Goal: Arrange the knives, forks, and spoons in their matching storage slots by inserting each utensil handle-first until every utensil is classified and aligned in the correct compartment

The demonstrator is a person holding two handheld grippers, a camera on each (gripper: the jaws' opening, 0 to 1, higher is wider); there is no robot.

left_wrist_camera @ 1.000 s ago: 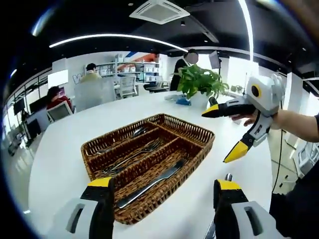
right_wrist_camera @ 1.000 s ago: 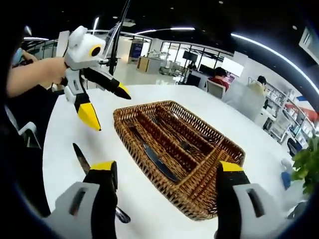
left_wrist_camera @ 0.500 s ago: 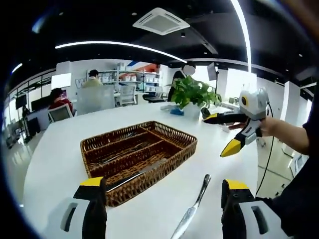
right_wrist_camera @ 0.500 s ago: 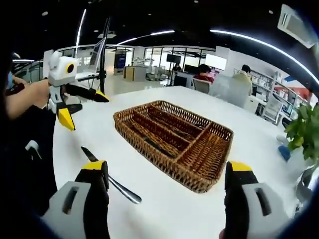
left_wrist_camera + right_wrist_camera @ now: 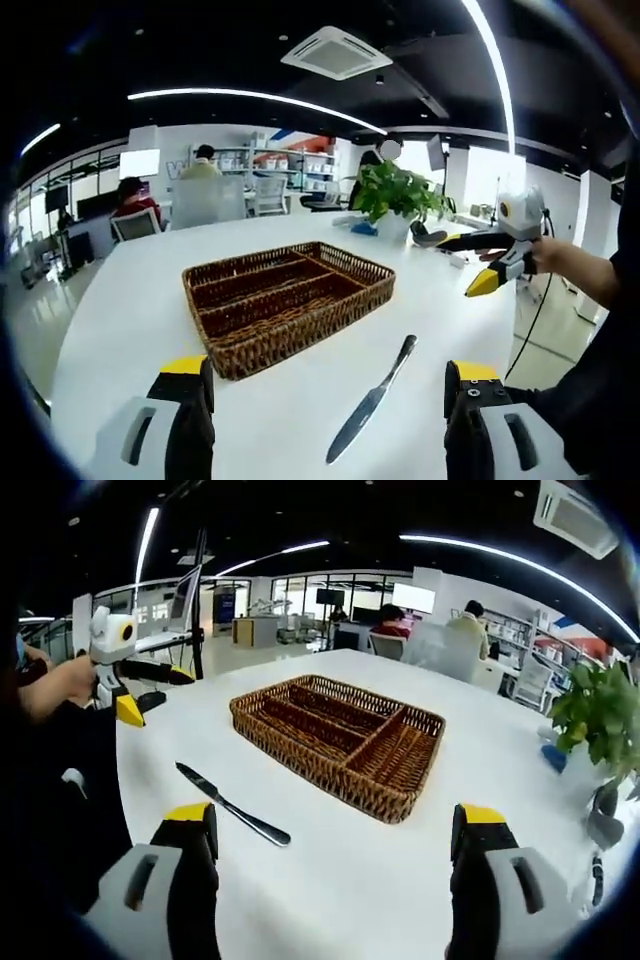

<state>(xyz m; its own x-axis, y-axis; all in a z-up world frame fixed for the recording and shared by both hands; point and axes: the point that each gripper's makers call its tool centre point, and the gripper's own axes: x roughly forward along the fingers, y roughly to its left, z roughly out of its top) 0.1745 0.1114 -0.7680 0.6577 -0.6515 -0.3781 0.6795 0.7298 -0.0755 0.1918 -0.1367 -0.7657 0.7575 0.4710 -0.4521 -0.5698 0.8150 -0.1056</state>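
A brown wicker cutlery tray (image 5: 290, 300) (image 5: 340, 735) with long slots sits on the white round table (image 5: 130, 310) (image 5: 400, 880). A single steel knife (image 5: 368, 412) (image 5: 234, 806) lies on the table beside the tray, on my side of it. My left gripper (image 5: 325, 435) is open, raised above the table's near edge with nothing between its jaws. It appears at the left (image 5: 135, 685) of the right gripper view. My right gripper (image 5: 325, 910) is open and empty too, and it hangs in the air at the right (image 5: 480, 260) of the left gripper view. What lies in the slots is too dark to tell.
A potted green plant (image 5: 398, 195) (image 5: 595, 720) stands at the table's far side, with a small blue object (image 5: 362, 228) beside it. People sit at desks beyond the table (image 5: 135, 200) (image 5: 465, 630). My sleeve and body fill one side (image 5: 590, 360).
Both cameras have pulled back from the tray, so it looks smaller and farther. The whole knife now lies in view on the table. Both grippers stay open.
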